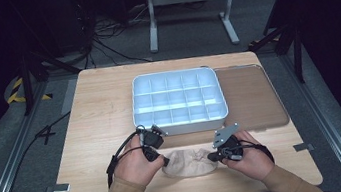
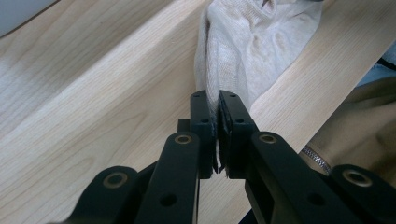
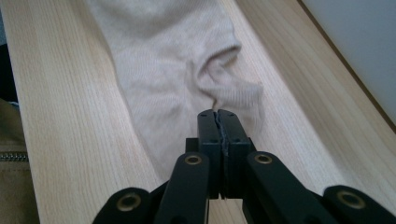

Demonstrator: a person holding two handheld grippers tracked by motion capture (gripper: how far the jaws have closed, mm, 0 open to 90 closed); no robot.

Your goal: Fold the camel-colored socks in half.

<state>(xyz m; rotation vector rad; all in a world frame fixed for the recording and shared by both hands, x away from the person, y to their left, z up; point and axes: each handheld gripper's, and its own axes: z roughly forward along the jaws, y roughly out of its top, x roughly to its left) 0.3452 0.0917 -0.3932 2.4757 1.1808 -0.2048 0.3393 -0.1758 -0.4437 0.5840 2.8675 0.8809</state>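
Light wood table (image 1: 101, 121) stands in middle of a dark room, lit from above. Floor (image 1: 9, 149) is grey carpet w/ metal rails (image 1: 4, 185) running along both sides of the table. Black cables (image 1: 110, 39) lie tangled on the floor behind the table, near a white metal frame (image 1: 190, 2) w/ two legs. Yellow-black tape (image 1: 18, 89) marks the floor at left. Black stand legs (image 1: 291, 38) at right and left, bkgd beyond is almost black.

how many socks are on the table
1: a beige sock lies on the near edge of the table, between the left gripper and right gripper. A second could hide in its folds.
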